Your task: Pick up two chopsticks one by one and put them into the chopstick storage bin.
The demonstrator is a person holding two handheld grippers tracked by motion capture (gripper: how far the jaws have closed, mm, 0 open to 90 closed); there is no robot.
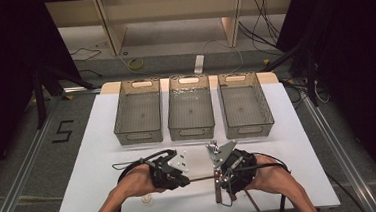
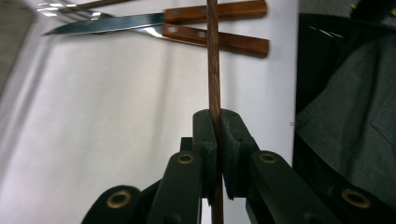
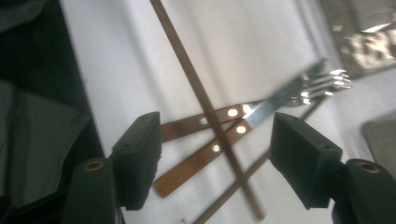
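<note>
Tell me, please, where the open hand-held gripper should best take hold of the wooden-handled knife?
Probably the knife's riveted wooden handle, from straight above with jaws across its narrow width. It lies flat on the table, and a chopstick crosses the blade end, so grip near the handle's free end.

Counter holds three bins and cutlery

White counter [image 1: 103, 142]: three mesh bins [image 1: 190, 113] across upper centre; wood-handled knife [image 2: 154, 21] and fork [image 3: 280, 100] at lower centre.

Three baskets [image 1: 190, 113] stand side by side on the far half of your board [image 1: 98, 142]. Nearer you than the baskets, a knife [image 2: 154, 21], a fork [image 3: 261, 114] and two chopsticks [image 3: 205, 107] lie crossed together.
</note>
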